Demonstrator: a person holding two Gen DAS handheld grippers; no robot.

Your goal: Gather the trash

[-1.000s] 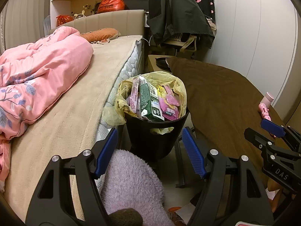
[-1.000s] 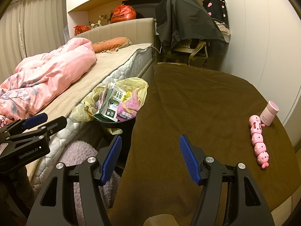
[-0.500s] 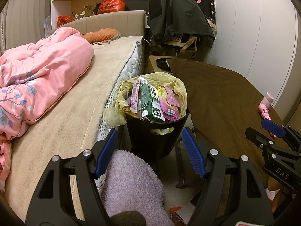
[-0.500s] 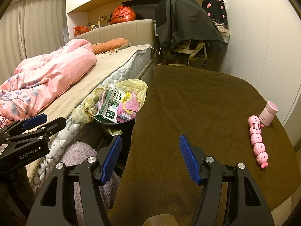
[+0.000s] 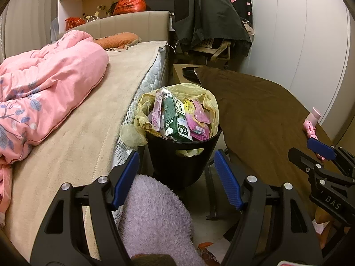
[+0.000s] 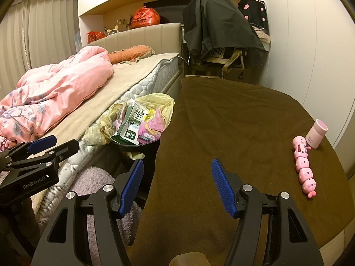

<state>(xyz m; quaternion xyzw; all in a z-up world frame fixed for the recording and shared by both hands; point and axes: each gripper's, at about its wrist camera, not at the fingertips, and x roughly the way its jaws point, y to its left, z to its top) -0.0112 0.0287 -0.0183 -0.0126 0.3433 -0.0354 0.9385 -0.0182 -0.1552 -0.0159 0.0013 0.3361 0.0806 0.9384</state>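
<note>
A black trash bin [image 5: 177, 164] lined with a yellowish bag [image 5: 208, 97] stands between the bed and the table, filled with a green carton [image 5: 175, 119] and pink wrappers [image 5: 199, 122]. My left gripper [image 5: 176, 177] hovers open just in front of the bin, nothing between its blue pads. In the right wrist view the same bin [image 6: 142, 143] sits left of the brown-covered table [image 6: 233, 133]. My right gripper [image 6: 176, 181] is open and empty above the table's near edge. The left gripper [image 6: 40, 153] shows at that view's left side.
A bed [image 5: 73, 137] with a pink duvet [image 5: 40, 88] fills the left. A fluffy lilac rug [image 5: 155, 217] lies below the bin. A pink segmented toy [image 6: 304, 168] and a pink cup [image 6: 316, 133] rest on the table's right side. A chair draped with dark clothing [image 6: 219, 28] stands behind.
</note>
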